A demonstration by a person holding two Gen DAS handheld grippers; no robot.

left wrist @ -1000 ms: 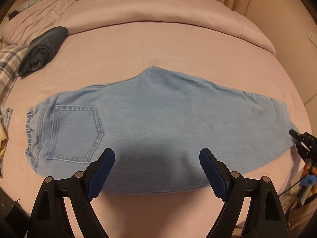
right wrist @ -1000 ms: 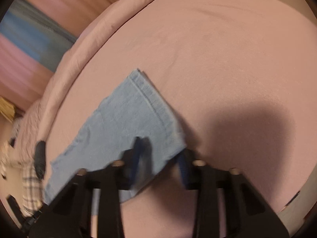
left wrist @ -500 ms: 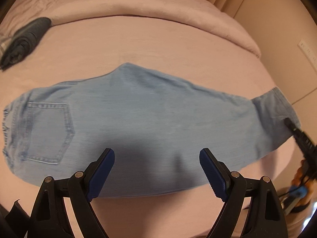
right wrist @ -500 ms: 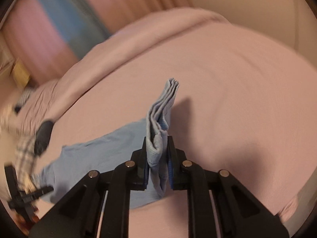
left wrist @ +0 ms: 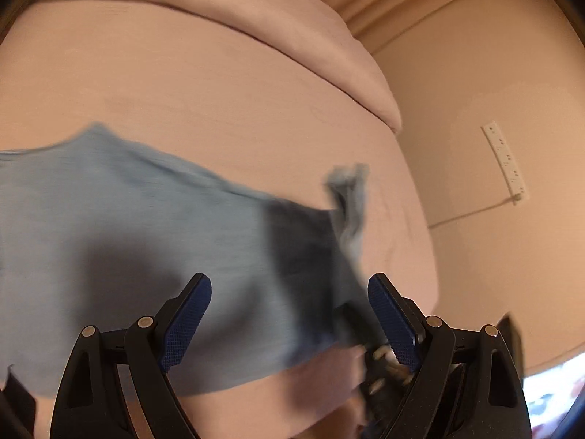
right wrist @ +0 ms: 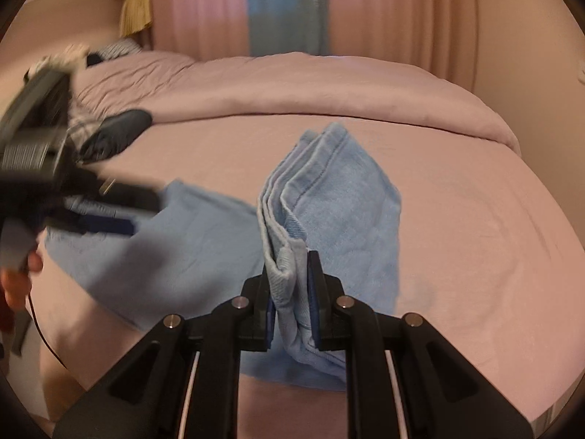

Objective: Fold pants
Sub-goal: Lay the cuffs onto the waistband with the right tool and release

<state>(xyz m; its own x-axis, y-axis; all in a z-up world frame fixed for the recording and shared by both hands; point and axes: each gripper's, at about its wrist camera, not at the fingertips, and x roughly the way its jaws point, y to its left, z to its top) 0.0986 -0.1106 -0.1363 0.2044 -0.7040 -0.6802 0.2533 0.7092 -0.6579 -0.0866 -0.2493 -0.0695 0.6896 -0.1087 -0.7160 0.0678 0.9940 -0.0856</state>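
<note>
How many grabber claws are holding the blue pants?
1: the right gripper pinches the jeans' hem end. The left gripper hovers open above them.

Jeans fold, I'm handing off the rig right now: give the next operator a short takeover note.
Right gripper: shut on the leg hems of the jeans, hems lifted off the bed and standing up bunched.
Left gripper: open, holding nothing, hovering over the near edge of the jeans at mid-leg.
Jeans: lying lengthwise across the bed, legs stacked; waist end is out of clear view.
Done: hem end grasped and raised.
Left: carry the hems over toward the waist, lay them flat, probably using the left gripper to steady the crease, then fold again and smooth.
</note>
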